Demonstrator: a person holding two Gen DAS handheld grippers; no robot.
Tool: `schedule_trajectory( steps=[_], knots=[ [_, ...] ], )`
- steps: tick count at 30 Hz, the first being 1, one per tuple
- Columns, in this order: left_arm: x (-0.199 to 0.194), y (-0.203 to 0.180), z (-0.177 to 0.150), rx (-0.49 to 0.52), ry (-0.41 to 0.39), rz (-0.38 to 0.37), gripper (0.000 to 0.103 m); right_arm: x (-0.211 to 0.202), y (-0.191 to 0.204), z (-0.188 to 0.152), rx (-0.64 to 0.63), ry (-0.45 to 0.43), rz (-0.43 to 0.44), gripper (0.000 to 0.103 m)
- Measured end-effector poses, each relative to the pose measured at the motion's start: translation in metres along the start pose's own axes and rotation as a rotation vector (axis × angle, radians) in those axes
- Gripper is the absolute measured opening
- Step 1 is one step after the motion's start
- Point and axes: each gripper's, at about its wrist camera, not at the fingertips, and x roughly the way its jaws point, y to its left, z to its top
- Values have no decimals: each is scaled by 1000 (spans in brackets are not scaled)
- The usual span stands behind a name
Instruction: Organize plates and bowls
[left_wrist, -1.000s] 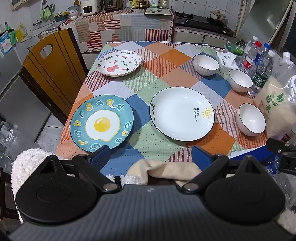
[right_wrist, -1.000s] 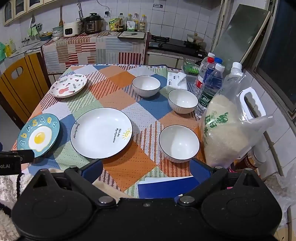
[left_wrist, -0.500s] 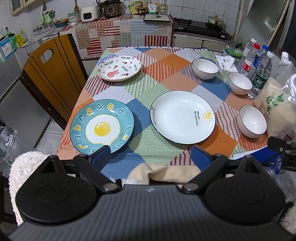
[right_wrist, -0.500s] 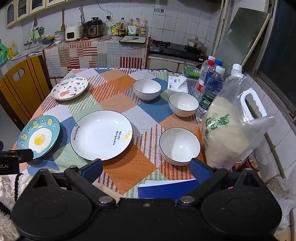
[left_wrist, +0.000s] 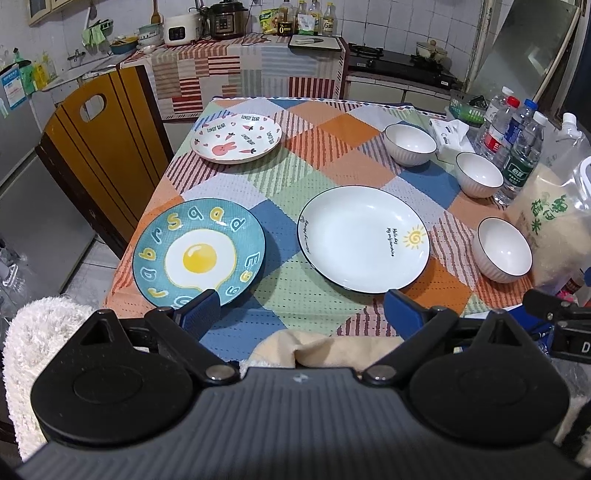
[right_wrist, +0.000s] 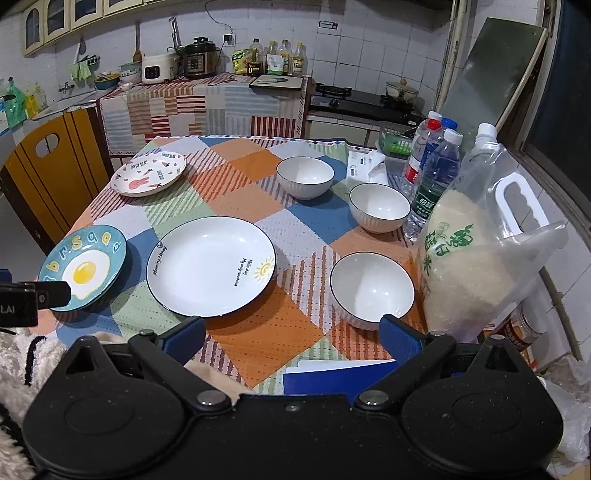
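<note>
Three plates lie on the checked tablecloth: a blue fried-egg plate (left_wrist: 199, 254) at the near left, a large white sun plate (left_wrist: 364, 243) in the middle, and a pink rabbit plate (left_wrist: 236, 138) at the far left. Three white bowls stand along the right: near (right_wrist: 371, 290), middle (right_wrist: 379, 212) and far (right_wrist: 305, 177). My left gripper (left_wrist: 301, 312) is open and empty at the near table edge, its left finger just over the egg plate's rim. My right gripper (right_wrist: 291, 338) is open and empty, in front of the near bowl.
A bag of rice (right_wrist: 476, 266) and water bottles (right_wrist: 432, 177) stand at the table's right edge, with a tissue pack (right_wrist: 364, 166) behind. A blue folder (right_wrist: 332, 376) lies at the near edge. A wooden chair (left_wrist: 99, 147) stands left of the table. A towel (left_wrist: 325, 350) hangs at the front.
Both grippers have tilted upward slightly, so the table sits lower in both views. Nothing on the table has moved and both grippers stay open.
</note>
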Motion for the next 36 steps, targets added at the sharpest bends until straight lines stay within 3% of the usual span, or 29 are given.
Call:
schedule_trajectory(
  steps=[15, 20, 36],
  knots=[
    [0, 2, -4, 22, -45, 0, 96, 6, -3, -1, 24, 22, 42, 101],
    [0, -2, -5, 54, -63, 64, 96, 6, -3, -1, 19, 20, 38, 101],
    [-2, -2, -7, 55, -64, 5, 95, 5, -3, -2, 15, 17, 36, 102]
  ],
)
